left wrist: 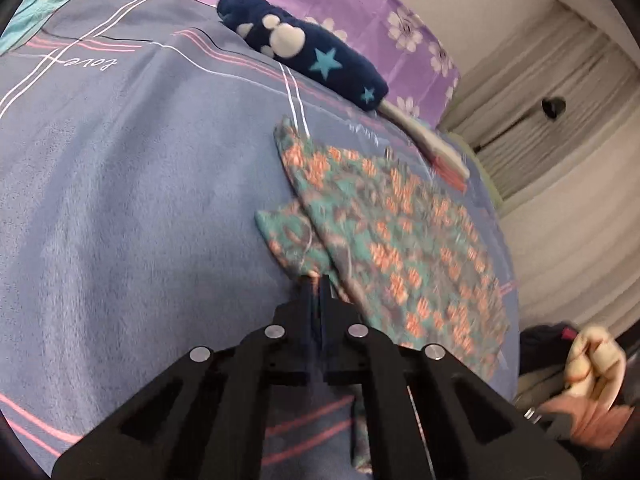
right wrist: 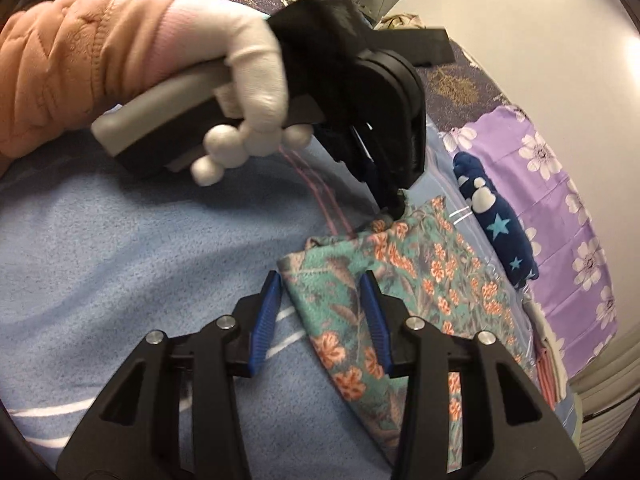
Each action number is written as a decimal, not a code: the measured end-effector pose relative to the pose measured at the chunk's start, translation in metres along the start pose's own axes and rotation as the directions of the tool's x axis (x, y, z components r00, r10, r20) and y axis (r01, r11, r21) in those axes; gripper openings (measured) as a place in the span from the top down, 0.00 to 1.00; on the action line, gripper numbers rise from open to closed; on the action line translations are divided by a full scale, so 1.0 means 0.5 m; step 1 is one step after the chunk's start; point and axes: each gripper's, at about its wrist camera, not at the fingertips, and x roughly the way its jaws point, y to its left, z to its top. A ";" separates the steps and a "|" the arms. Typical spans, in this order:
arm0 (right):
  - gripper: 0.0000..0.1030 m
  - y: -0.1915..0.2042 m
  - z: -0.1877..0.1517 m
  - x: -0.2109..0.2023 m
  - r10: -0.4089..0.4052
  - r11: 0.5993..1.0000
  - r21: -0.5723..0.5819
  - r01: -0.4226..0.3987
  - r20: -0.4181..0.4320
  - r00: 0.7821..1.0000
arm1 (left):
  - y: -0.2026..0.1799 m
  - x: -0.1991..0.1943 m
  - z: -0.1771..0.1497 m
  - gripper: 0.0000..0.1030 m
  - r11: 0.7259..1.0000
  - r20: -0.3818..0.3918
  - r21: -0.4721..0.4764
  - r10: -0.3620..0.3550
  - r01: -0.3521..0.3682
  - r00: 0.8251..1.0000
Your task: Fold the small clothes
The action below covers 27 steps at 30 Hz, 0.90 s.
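The left gripper is a black tool with two fingers. Its fingers are pressed together on one corner of the small green cloth with orange flowers. The corner is lifted a little off the bed. A hand in a white glove holds this tool by its grey handle. An orange puffy sleeve comes down to the glove.

The right gripper is black too, with blue pads. Its fingers stand apart. The near corner of the flowery cloth lies between them, but the pads are not squeezing it. The other gloved hand shows at the edge of the left camera's view.

The biggest thing is the soft blue bed sheet with pink and white lines. It fills most of both views. The flowery cloth lies flat on it, spread out from the two tools toward the far side of the bed.

Past the blue sheet is a purple cover with white flowers. Next in size is a dark blue fluffy roll with light blue stars and white spots. It lies along the far edge of the blue sheet, close to the flowery cloth but not touching it.

Just beside the roll is a flat pale packet in shiny see-through wrap. It has a red striped end. What is inside is too blurry to tell.

Behind the bed is a plain white wall.
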 end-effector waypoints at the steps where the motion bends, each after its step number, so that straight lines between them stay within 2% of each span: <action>1: 0.96 -0.007 0.000 0.001 0.009 1.000 0.021 -0.009 0.000 1.000 | -0.005 -0.006 0.002 0.98 1.000 0.019 0.005 0.001 -0.001 1.000; 4: 0.96 -0.040 0.004 -0.029 0.046 0.995 0.089 -0.052 0.076 0.996 | -0.026 -0.027 0.007 0.98 0.999 0.078 0.049 -0.004 0.001 0.997; 6: 0.96 -0.043 0.004 -0.030 0.049 0.996 0.076 -0.054 0.076 0.996 | -0.017 -0.011 0.008 0.98 0.997 0.064 0.051 0.059 -0.062 0.996; 8: 0.96 -0.042 -0.003 -0.018 0.095 0.991 0.091 -0.100 0.048 0.994 | 0.003 0.012 0.007 0.98 0.995 0.042 0.030 0.098 -0.099 0.994; 10: 0.96 -0.032 -0.009 -0.015 0.113 0.989 0.090 -0.116 0.035 0.993 | 0.029 0.011 0.005 0.98 0.999 0.054 -0.025 0.045 -0.043 0.998; 12: 0.93 -0.024 -0.012 -0.018 0.116 0.990 0.077 -0.118 0.032 0.993 | 0.032 -0.007 0.003 0.98 0.998 0.073 -0.039 0.046 -0.043 0.996; 13: 0.91 -0.026 -0.012 -0.020 0.131 0.988 0.081 -0.133 0.033 0.991 | 0.031 -0.018 -0.002 0.98 0.998 0.071 -0.034 0.054 -0.052 0.996; 15: 0.80 -0.035 -0.012 -0.023 0.174 0.979 0.106 -0.176 0.034 0.984 | 0.028 -0.037 -0.018 0.94 0.999 0.065 -0.026 0.037 -0.035 0.997; 17: 0.78 -0.059 -0.012 -0.034 0.228 0.960 0.157 -0.232 0.045 0.973 | 0.019 -0.054 -0.048 0.90 1.000 0.050 0.001 0.013 -0.013 0.999; 19: 0.78 -0.093 -0.011 -0.041 0.245 0.945 0.211 -0.251 0.055 0.968 | 0.002 -0.063 -0.089 0.89 0.999 0.017 0.050 0.009 -0.010 1.000; 21: 0.78 -0.141 -0.008 -0.039 0.229 0.934 0.269 -0.233 0.049 0.972 | -0.022 -0.068 -0.124 0.89 0.994 -0.016 0.110 0.002 -0.001 1.000; 23: 0.78 -0.193 0.000 -0.019 0.183 0.936 0.305 -0.178 0.013 0.983 | -0.044 -0.065 -0.142 0.89 0.987 -0.039 0.159 -0.010 0.016 0.999; 24: 0.78 -0.221 0.010 0.003 0.159 0.941 0.308 -0.143 -0.025 0.987 | -0.057 -0.063 -0.150 0.89 0.982 -0.048 0.187 -0.002 0.011 0.999; 27: 0.78 -0.276 0.054 0.062 0.148 0.946 0.301 -0.119 -0.075 0.986 | -0.081 -0.056 -0.158 0.89 0.969 -0.060 0.244 0.048 -0.032 0.997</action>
